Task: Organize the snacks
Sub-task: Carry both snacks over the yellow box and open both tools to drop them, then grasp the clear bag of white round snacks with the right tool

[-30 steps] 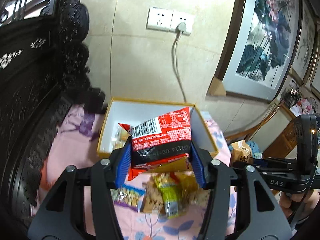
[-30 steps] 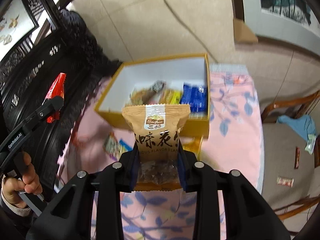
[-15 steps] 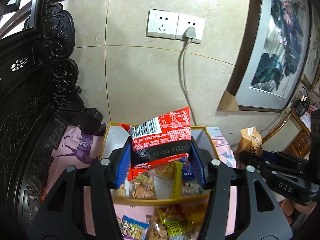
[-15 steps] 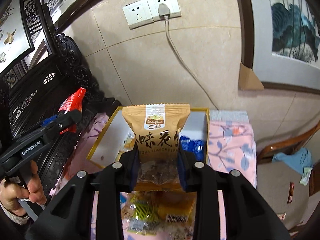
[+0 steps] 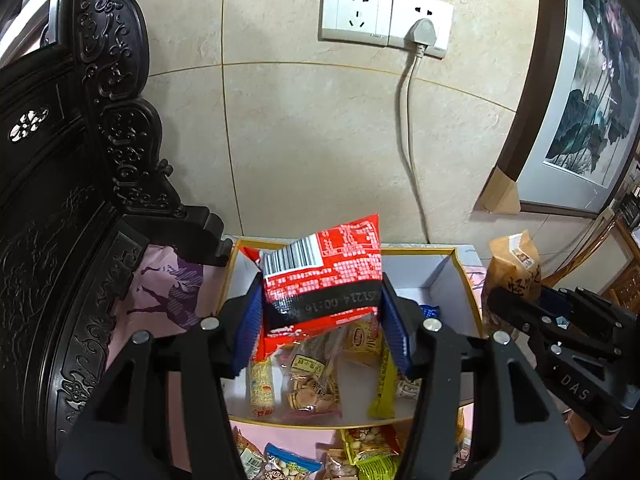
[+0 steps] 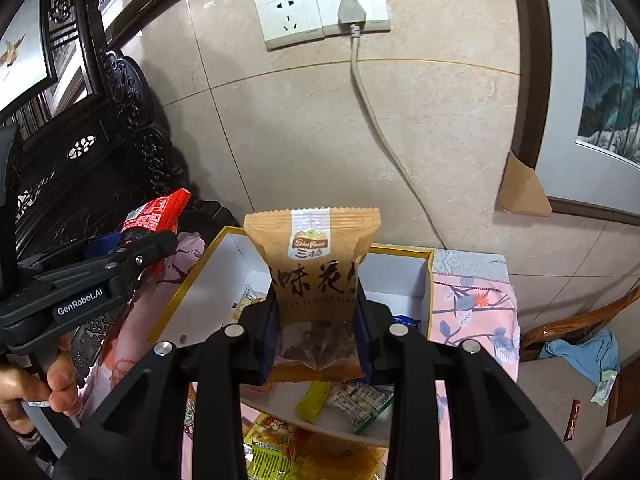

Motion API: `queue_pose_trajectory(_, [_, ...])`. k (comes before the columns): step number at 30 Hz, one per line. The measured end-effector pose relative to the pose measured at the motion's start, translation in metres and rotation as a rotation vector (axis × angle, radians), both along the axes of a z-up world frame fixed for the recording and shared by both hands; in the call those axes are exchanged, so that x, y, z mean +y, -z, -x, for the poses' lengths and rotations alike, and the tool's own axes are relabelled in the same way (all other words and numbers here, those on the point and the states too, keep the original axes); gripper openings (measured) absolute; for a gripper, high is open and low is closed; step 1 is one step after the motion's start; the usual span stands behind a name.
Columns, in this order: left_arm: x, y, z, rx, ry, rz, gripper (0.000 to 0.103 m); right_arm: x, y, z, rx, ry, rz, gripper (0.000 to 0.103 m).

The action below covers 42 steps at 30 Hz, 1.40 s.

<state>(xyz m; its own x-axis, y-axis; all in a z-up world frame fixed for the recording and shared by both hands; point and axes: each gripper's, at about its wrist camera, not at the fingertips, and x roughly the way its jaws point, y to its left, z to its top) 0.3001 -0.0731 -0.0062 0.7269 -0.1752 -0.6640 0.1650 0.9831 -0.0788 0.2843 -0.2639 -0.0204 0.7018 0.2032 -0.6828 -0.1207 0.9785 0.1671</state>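
My left gripper (image 5: pixel 322 312) is shut on a red snack packet (image 5: pixel 320 272) with a barcode, held above the white box with a gold rim (image 5: pixel 466 280). Its blue pads (image 5: pixel 250 320) press the packet's sides. My right gripper (image 6: pixel 316 320) is shut on a tan peanut packet (image 6: pixel 314 256), also over the box (image 6: pixel 430 280). Several snack packets (image 5: pixel 312 380) lie inside the box. In the right wrist view the left gripper (image 6: pixel 160 240) with the red packet (image 6: pixel 154 216) shows at the left. The tan packet (image 5: pixel 514 268) shows at the right of the left wrist view.
Loose snack packets (image 5: pixel 360 452) lie on the pink floral cloth (image 6: pixel 472 312) in front of the box. Dark carved furniture (image 5: pixel 80 200) stands at the left. The tiled wall with sockets (image 5: pixel 384 16) and a hanging cable rises just behind. A framed painting (image 5: pixel 588 100) leans at right.
Both grippers have moved forward toward the wall with their packets, from in front of the box to above it. The box now sits lower and closer in both views.
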Motion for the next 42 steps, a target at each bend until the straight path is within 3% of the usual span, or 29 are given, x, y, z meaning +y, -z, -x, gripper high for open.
queue_pose_trajectory(2, [0.002, 0.001, -0.001, 0.001, -0.011, -0.001, 0.059, 0.003, 0.002, -0.003, 0.004, -0.004, 0.011, 0.037])
queue_pose_trajectory(3, [0.002, 0.000, -0.002, 0.001, -0.019, -0.002, 0.071, 0.005, 0.002, -0.003, 0.004, -0.003, 0.020, 0.045])
queue_pose_trajectory(4, [0.003, 0.000, -0.002, -0.002, -0.034, -0.006, 0.078, 0.007, 0.000, -0.002, -0.008, 0.008, 0.044, 0.061])
queue_pose_trajectory(5, [0.004, -0.002, 0.000, -0.013, -0.055, -0.013, 0.085, 0.007, -0.002, 0.001, -0.027, 0.020, 0.064, 0.066])
queue_pose_trajectory(12, [0.019, -0.014, 0.022, -0.043, -0.085, 0.033, 0.094, -0.002, -0.018, 0.028, -0.067, 0.020, 0.075, 0.066])
queue_pose_trajectory(19, [0.028, -0.005, 0.054, -0.042, -0.113, 0.022, 0.097, -0.023, -0.006, 0.061, -0.014, 0.061, 0.059, 0.066])
queue_pose_trajectory(23, [0.037, 0.006, 0.076, -0.017, -0.123, 0.025, 0.099, -0.034, 0.016, 0.090, 0.052, 0.082, 0.069, 0.068])
queue_pose_trajectory(28, [0.054, 0.035, 0.116, 0.034, -0.146, 0.058, 0.100, -0.046, 0.053, 0.135, 0.135, 0.149, 0.093, 0.092])
queue_pose_trajectory(32, [0.062, 0.058, 0.143, 0.078, -0.145, 0.052, 0.101, -0.051, 0.092, 0.172, 0.240, 0.192, 0.029, 0.095])
queue_pose_trajectory(36, [0.066, 0.086, 0.170, 0.117, -0.121, -0.005, 0.101, -0.055, 0.128, 0.200, 0.366, 0.250, -0.082, 0.095])
queue_pose_trajectory(38, [0.068, 0.097, 0.181, 0.150, -0.115, -0.021, 0.101, -0.051, 0.133, 0.205, 0.378, 0.256, -0.103, 0.095])
queue_pose_trajectory(42, [0.073, 0.110, 0.193, 0.186, -0.115, -0.020, 0.101, -0.034, 0.127, 0.202, 0.311, 0.201, -0.048, 0.095])
